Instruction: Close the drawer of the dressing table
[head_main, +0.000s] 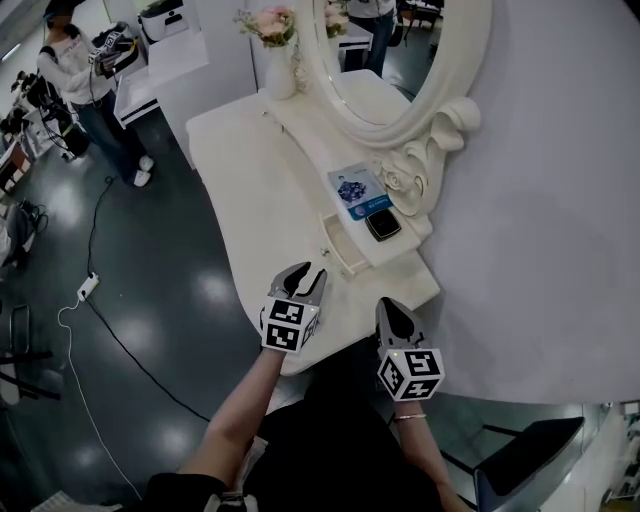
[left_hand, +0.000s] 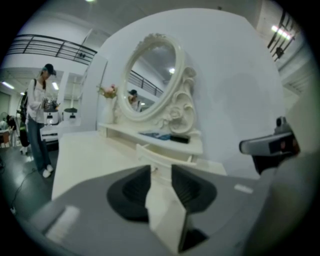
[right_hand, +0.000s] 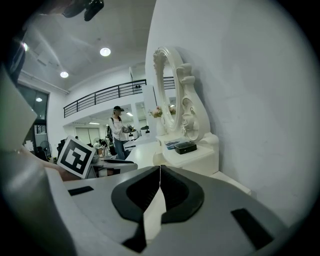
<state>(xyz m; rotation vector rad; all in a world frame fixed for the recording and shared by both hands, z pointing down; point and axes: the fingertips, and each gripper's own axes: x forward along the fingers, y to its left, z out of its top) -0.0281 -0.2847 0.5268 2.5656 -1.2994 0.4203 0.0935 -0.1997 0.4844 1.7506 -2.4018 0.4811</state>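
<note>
Drawer (head_main: 345, 252) ajar; left gripper (head_main: 309, 272), jaws apart, near it; booklet (head_main: 355, 187) print illegible

Lower centre: right gripper (right_hand: 160, 169), jaws tip to tip, nothing between. Beyond, mid-frame: table (right_hand: 200, 159) against the wall, black box (right_hand: 185, 147) and blue booklet (right_hand: 172, 144) on top, oval mirror (right_hand: 169, 90) above. Far left: marker cube (right_hand: 76, 156). Further back, centre: a person (right_hand: 118, 131), standing.
</note>
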